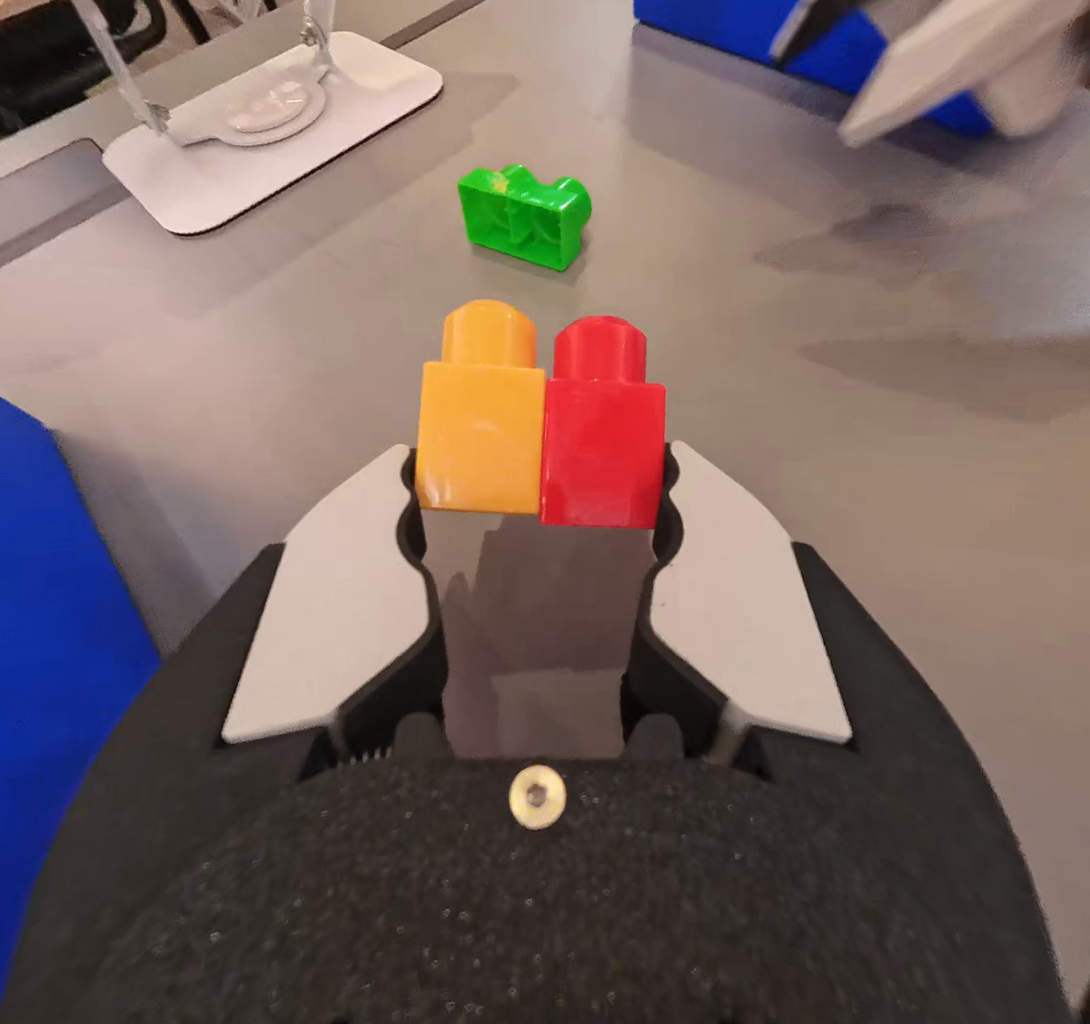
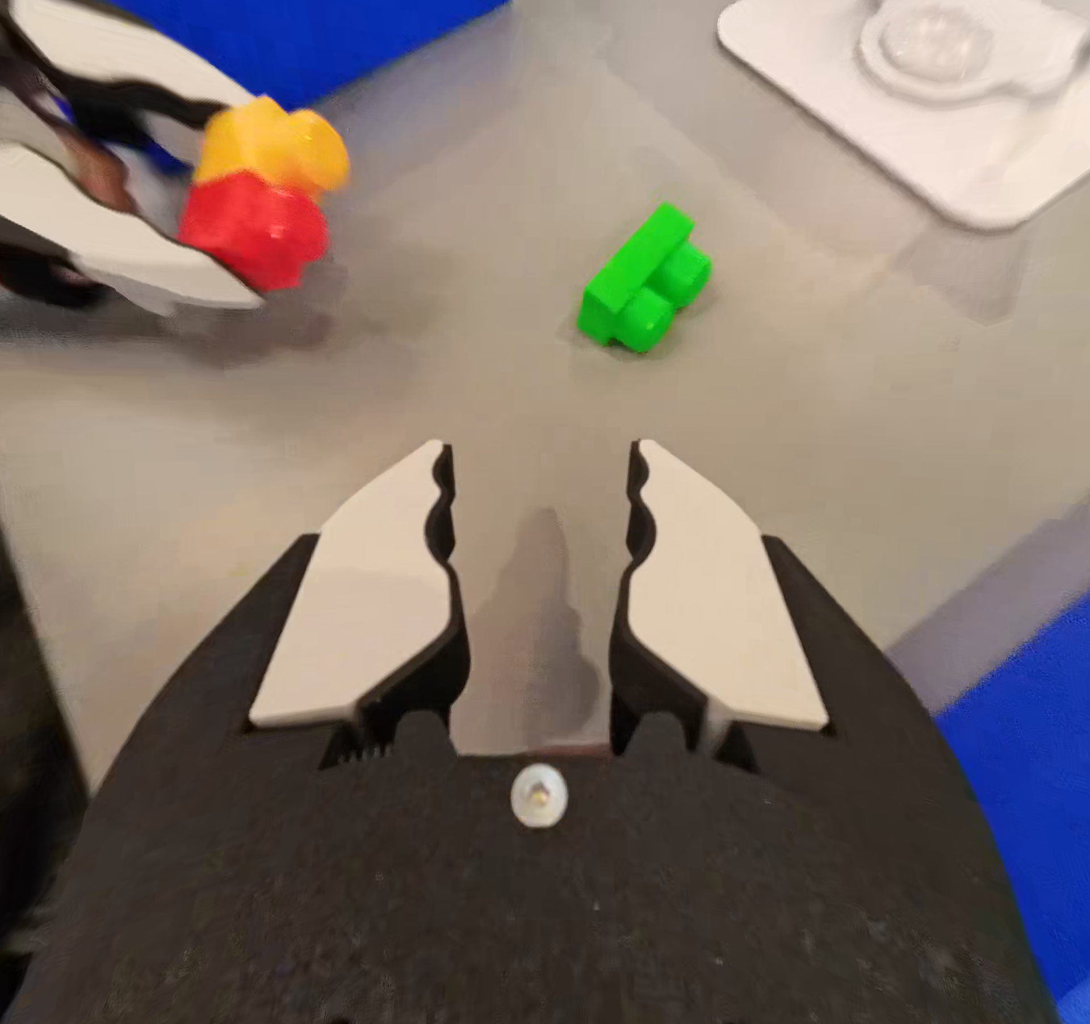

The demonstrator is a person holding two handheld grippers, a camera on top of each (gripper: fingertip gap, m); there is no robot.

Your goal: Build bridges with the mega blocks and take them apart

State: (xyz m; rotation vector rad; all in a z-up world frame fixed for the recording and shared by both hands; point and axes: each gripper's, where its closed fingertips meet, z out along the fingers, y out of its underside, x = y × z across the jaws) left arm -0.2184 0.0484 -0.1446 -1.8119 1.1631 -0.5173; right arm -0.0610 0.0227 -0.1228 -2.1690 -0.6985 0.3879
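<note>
The left gripper (image 1: 539, 453) pinches an orange single-stud plastic block (image 1: 481, 435) and red one (image 1: 601, 447) side by side, so keep them level while the right gripper (image 2: 539, 453), jaws parted and empty, fetches the tipped green two-stud block (image 2: 646, 279) from the grey table (image 2: 472, 370)

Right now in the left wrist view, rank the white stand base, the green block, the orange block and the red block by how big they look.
1. white stand base, largest though farthest.
2. orange block and red block: alike, no ranking; nearest the camera between the fingers, so enlarged.
3. green block: looks smallest, but farther off, so true size is unsure.
</note>
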